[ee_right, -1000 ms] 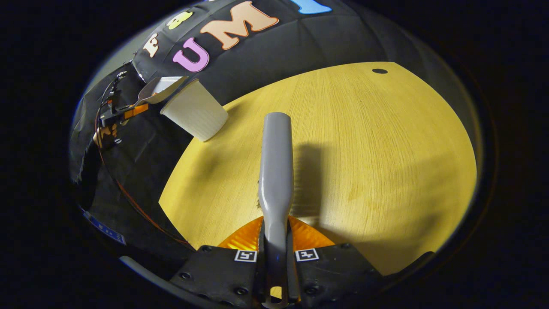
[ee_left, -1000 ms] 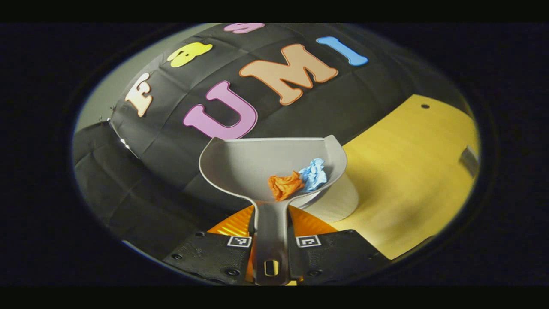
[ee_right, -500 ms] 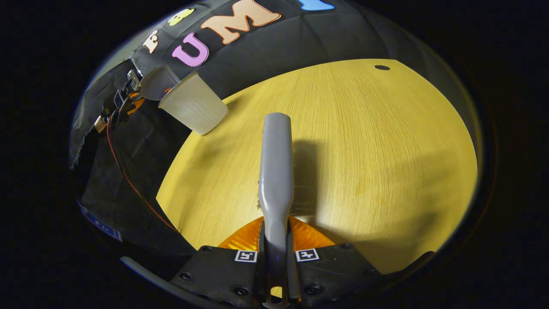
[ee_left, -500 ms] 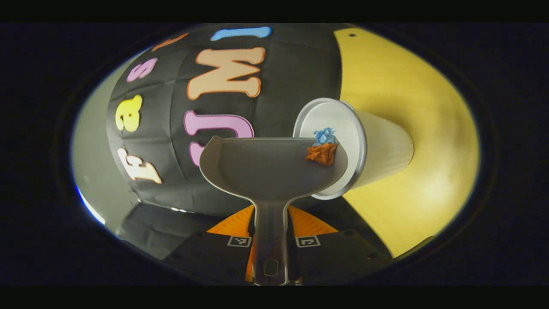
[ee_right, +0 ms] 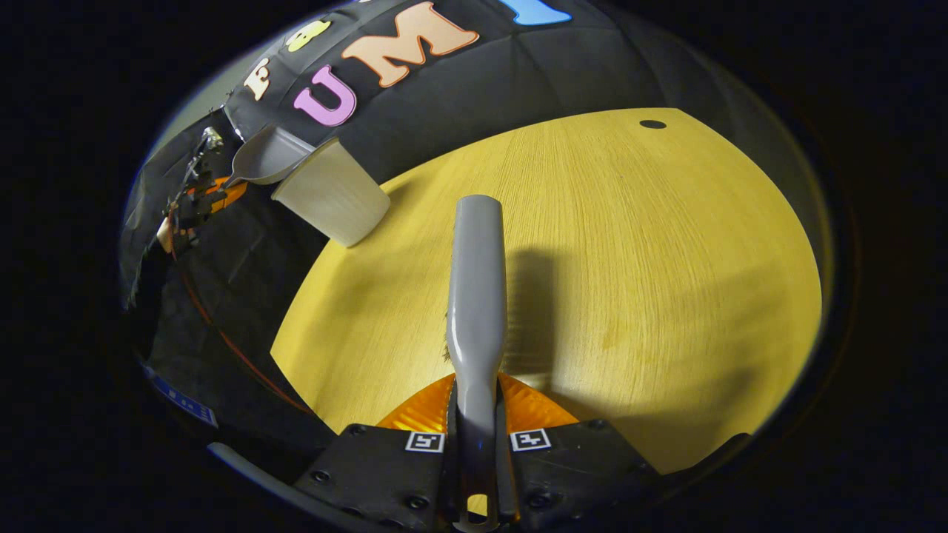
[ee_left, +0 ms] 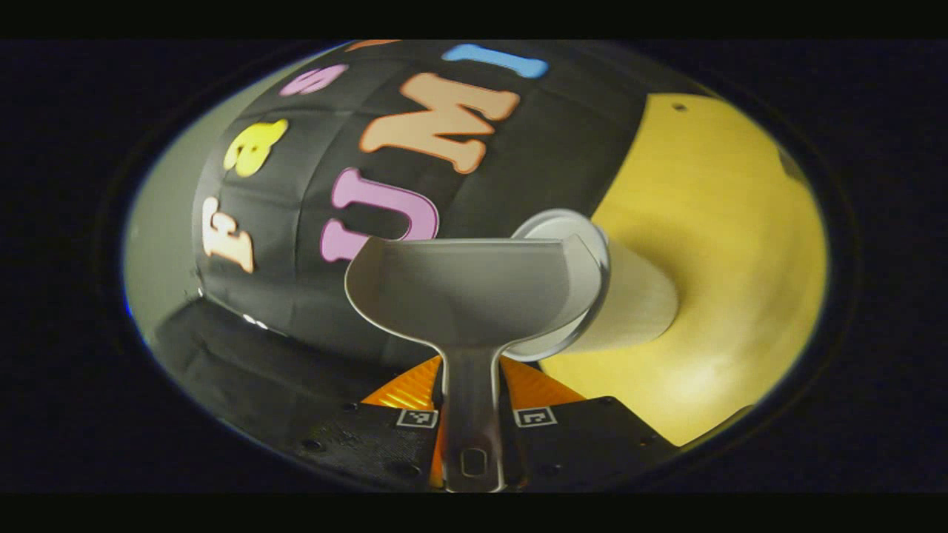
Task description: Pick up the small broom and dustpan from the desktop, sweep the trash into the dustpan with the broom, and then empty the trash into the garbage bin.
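We're on the dump step. Left gripper [ee_left: 472, 437] jaws clamp the dustpan [ee_left: 474, 285] handle, pan over the bin [ee_left: 629, 303] at 3 o'clock, no trash in the pan now; the scraps seen earlier are gone. Right gripper [ee_right: 478, 451] jaws clamp the broom [ee_right: 476, 296] above the desk [ee_right: 629, 259]. Next: level the pan and pull it back.

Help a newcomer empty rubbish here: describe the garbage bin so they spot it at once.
Start at the yellow wooden desktop and follow it to the corner by the black cloth wall. The garbage bin is the pale ribbed cup-shaped tub there, under the grey dustpan.
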